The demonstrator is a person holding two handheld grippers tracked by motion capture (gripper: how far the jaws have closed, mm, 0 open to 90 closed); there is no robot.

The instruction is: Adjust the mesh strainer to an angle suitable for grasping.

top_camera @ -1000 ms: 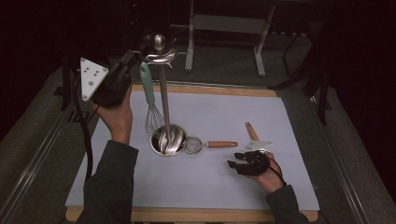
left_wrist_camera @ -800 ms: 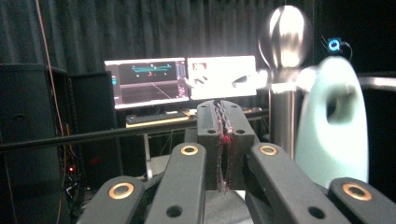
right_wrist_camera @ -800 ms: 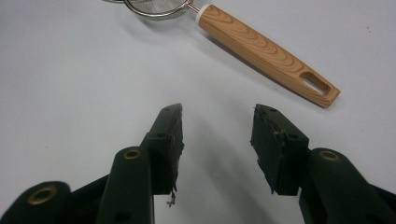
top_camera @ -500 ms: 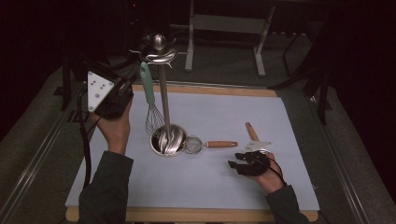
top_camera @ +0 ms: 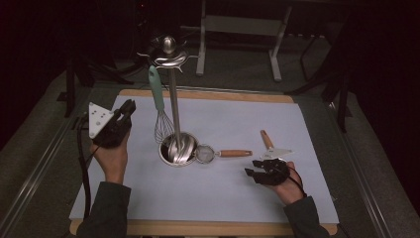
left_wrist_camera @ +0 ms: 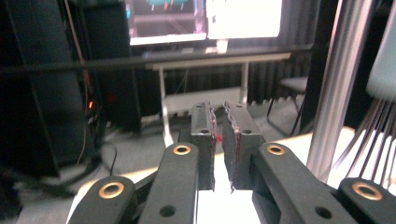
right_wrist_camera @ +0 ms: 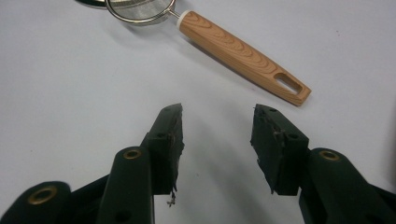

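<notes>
Table (top_camera: pixel 39 163) w/ white mat (top_camera: pixel 237 198): rack base (top_camera: pixel 177 151), strainer (top_camera: pixel 218 153), wood-handled utensil (top_camera: pixel 266 140).

teal-handled whisk (top_camera: pixel 159 111) hanging on stand (top_camera: pixel 173 99)

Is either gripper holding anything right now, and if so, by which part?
Nothing is held. The left gripper has just been opening, its narrow gap bare; the right gripper is open over the mat, short of the strainer's wooden handle.

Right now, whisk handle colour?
Pale mint green. The whisk hangs from the stand, its handle clearest in the high view.
</notes>
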